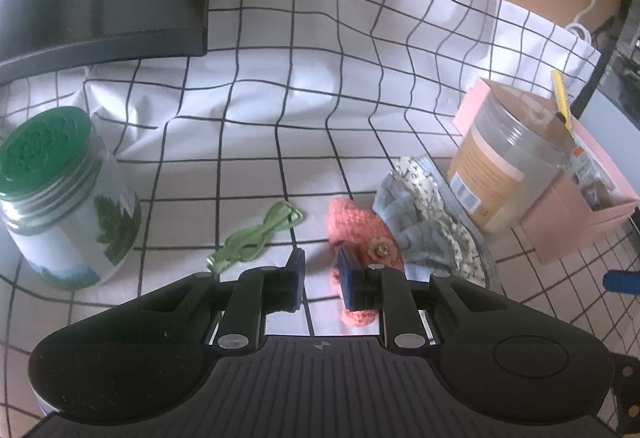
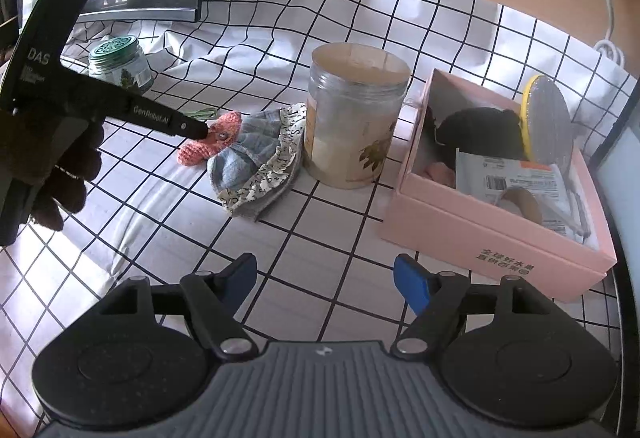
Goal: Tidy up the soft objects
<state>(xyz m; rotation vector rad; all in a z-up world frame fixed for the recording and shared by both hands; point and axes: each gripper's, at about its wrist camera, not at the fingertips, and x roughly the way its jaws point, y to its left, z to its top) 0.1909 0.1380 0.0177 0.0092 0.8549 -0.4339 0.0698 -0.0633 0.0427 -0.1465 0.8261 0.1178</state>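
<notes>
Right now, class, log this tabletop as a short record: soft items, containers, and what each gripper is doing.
soft items: orange crocheted piece, denim frilled cloth, green ribbon
containers: pink box, clear jar, green-lidded jar
left gripper: narrow gap, at the orange piece, nothing between the pads
right gripper: open, empty

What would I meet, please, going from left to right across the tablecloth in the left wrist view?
Green-lidded jar → green hair tie → pink crocheted piece → blue frilled cloth → clear tub → pink box.
</notes>
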